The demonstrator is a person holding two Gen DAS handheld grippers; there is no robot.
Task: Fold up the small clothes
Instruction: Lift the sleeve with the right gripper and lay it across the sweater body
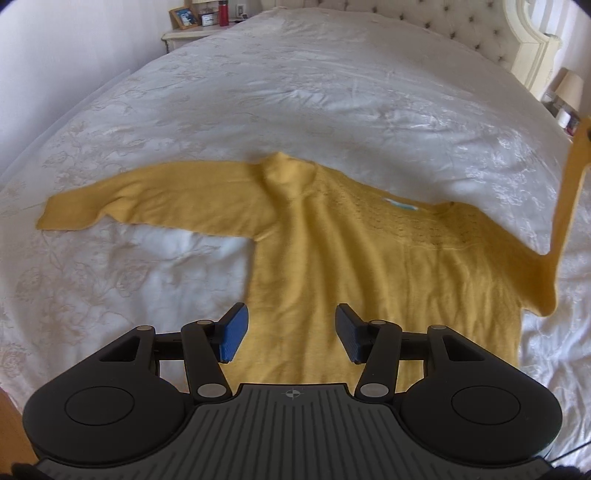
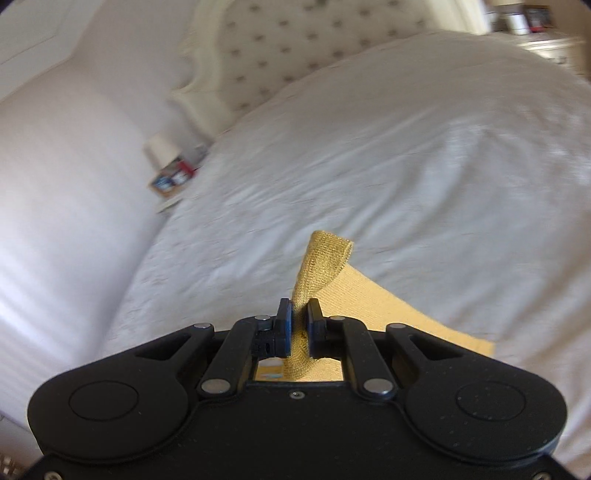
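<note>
Clenched on the cuff, the right hand-held gripper (image 2: 299, 321) lifts one sleeve of the soft, light mustard-yellow knitted sweater (image 1: 369, 266) lying on the white bed (image 1: 295, 92) just ahead of the released left hand-held gripper (image 1: 291, 332), and such limp knit probably handles best by cuffs or hem.

Black left gripper (image 1: 289, 334) and right gripper (image 2: 299, 326), blue-padded fingers (image 1: 233, 334), silver screws

One yellow sweater (image 1: 351, 266) ahead of the left claw, one bed (image 1: 295, 92) beyond it, two lamps, one red bottle (image 1: 223, 13), one picture frame (image 1: 183, 17).
</note>
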